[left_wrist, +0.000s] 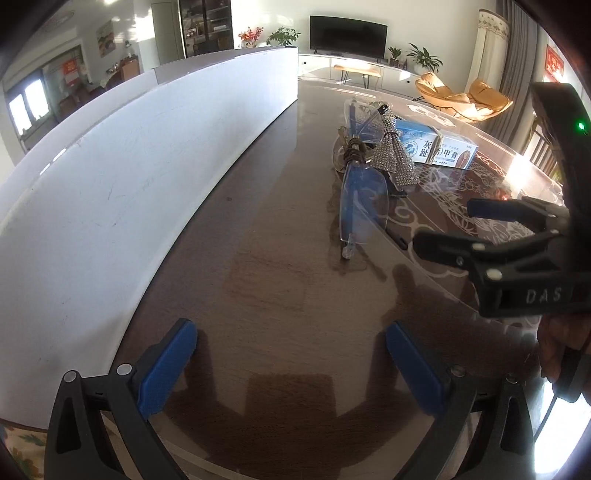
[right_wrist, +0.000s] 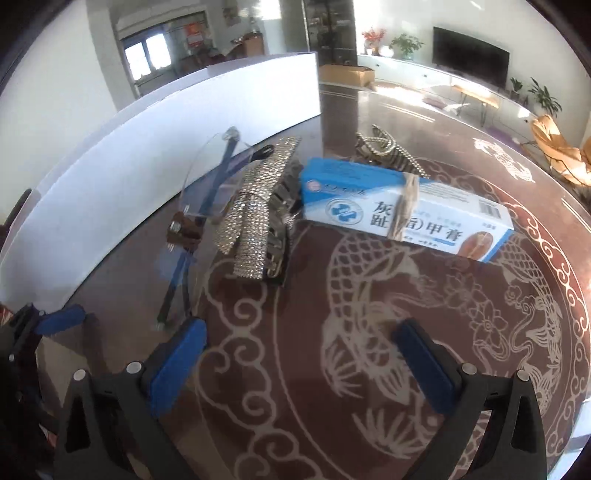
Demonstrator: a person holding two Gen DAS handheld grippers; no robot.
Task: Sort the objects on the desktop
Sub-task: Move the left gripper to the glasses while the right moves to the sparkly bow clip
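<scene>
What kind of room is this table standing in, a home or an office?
Most likely a home living room: a television on a low white cabinet, orange lounge chairs by curtains, and potted plants. The glass-topped table bears a dragon pattern.

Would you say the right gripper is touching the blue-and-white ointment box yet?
Apart. The right wrist view shows bare patterned table between the open right gripper and the ointment box.

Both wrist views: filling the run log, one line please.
left gripper: open, empty | right gripper: open, empty | glasses, rhinestone clip, ointment box: on table
</scene>
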